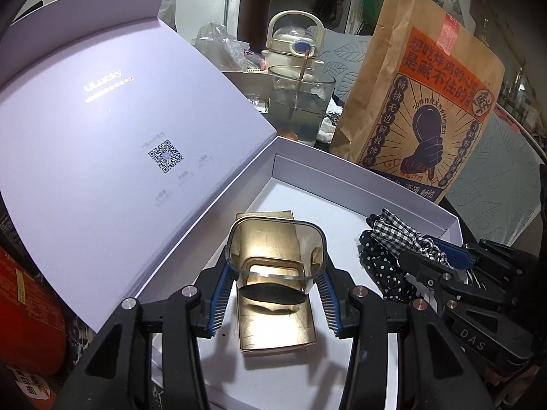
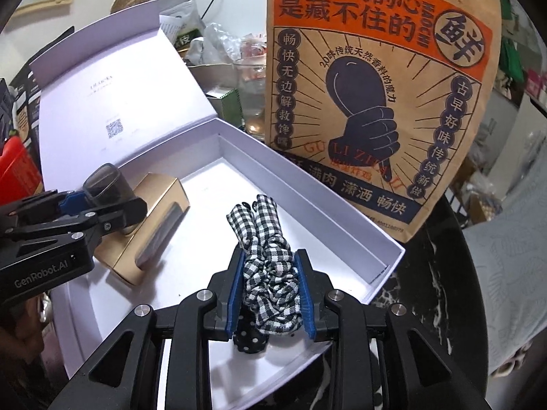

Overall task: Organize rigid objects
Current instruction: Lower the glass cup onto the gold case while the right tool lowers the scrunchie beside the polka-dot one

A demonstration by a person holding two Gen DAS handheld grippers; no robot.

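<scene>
Between the blue pads of my left gripper [image 1: 276, 275] sits a smoky clear cap [image 1: 276, 253], clamped just above the gold box [image 1: 273, 321] in the white tray [image 2: 342, 205]. Right of it, my right gripper [image 2: 270, 288] squeezes a checked scrunchie [image 2: 270, 270] over the tray floor.

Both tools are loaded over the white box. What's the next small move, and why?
Probably open the right tool: its gingham fabric scrunchie bundle already rests on the white cardboard box floor, clear of the gold rectangular case.
</scene>
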